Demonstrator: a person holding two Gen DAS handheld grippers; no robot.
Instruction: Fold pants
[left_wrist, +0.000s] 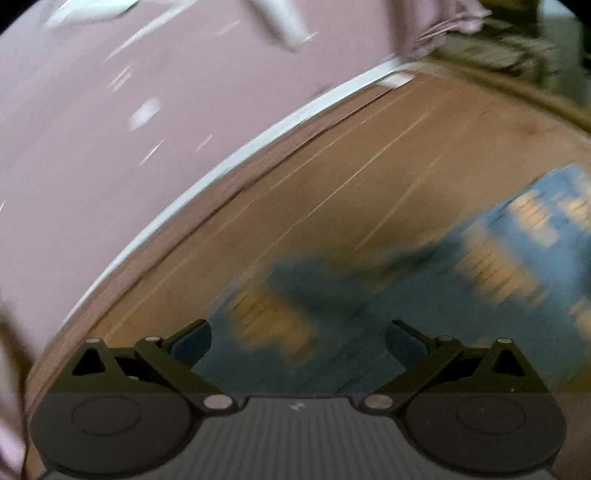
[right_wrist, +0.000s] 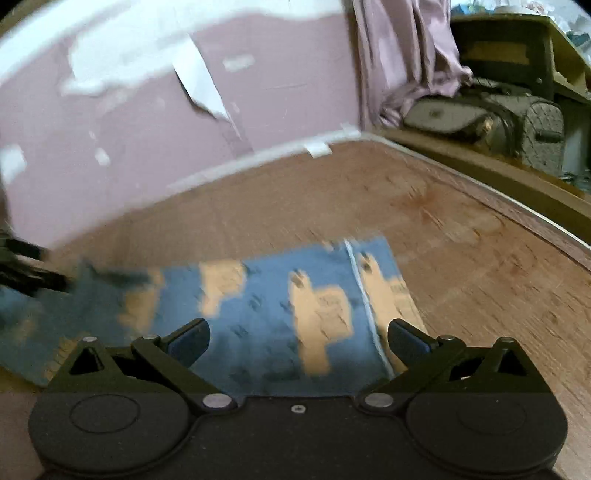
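The pants (right_wrist: 266, 295) are blue with tan animal shapes and lie flat on a brown wooden surface (right_wrist: 461, 240). A thin white line runs along the cloth near its right edge. My right gripper (right_wrist: 297, 330) hovers over the near part of the pants, open, with nothing between its fingers. The left wrist view is smeared by blur. In it the pants (left_wrist: 369, 306) spread from the centre out to the right. My left gripper (left_wrist: 297, 332) is open above their left end and holds nothing. A dark blurred shape (right_wrist: 26, 273) sits at the left end of the pants.
A pink wall (right_wrist: 147, 155) with torn white patches and a white skirting strip (right_wrist: 258, 158) bounds the far side. A pale curtain (right_wrist: 399, 55) hangs at the corner. Bags (right_wrist: 480, 118) and a wooden cabinet (right_wrist: 517, 48) stand beyond the right edge of the surface.
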